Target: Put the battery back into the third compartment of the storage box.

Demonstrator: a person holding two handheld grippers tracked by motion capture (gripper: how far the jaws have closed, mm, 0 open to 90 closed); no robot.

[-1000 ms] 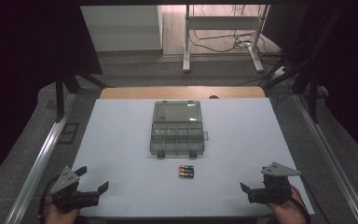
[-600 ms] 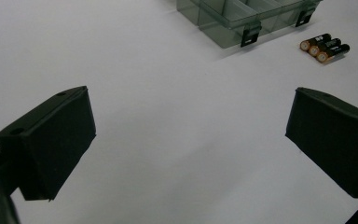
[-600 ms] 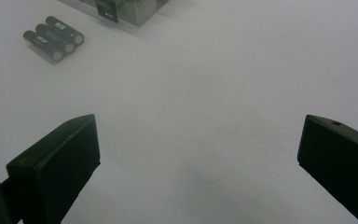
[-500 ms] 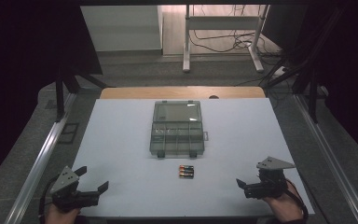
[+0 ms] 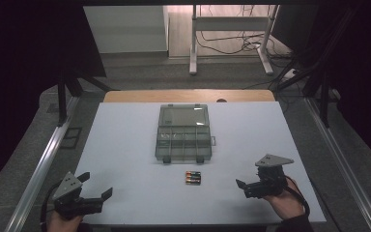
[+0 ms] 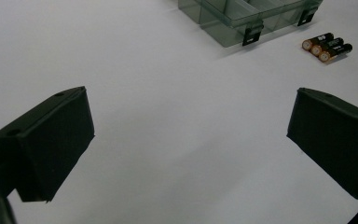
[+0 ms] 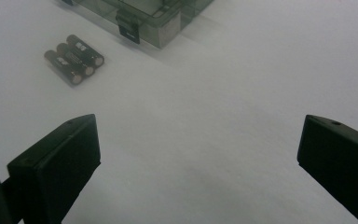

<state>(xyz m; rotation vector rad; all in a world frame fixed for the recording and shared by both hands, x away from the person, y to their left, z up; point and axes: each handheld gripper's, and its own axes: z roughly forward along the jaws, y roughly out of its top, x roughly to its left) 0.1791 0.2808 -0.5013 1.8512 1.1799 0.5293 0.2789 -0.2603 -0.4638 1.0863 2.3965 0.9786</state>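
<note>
Three AA batteries (image 5: 192, 177) lie side by side on the white table (image 5: 125, 145), just in front of a clear grey compartment box (image 5: 183, 133) with its lid shut. My left gripper (image 5: 96, 186) sits at the near left corner, open and holding nothing. My right gripper (image 5: 244, 188) hovers at the near right, also open, its jaws pointing left toward the batteries. In the left gripper view the batteries (image 6: 327, 46) and box (image 6: 251, 18) lie far ahead of the wide-apart gripper (image 6: 191, 140). In the right gripper view the batteries (image 7: 73, 58) lie ahead and left of the gripper (image 7: 198, 163), near the box (image 7: 154, 18).
A wooden strip (image 5: 188, 95) borders the table's far edge. Metal rails (image 5: 43, 159) run along both sides. Beyond the table are a white stand (image 5: 229, 29) and cables on the floor. Bare tabletop surrounds the box and batteries.
My right gripper has shifted left and a little forward, toward the batteries. The left gripper, batteries and box have stayed put.
</note>
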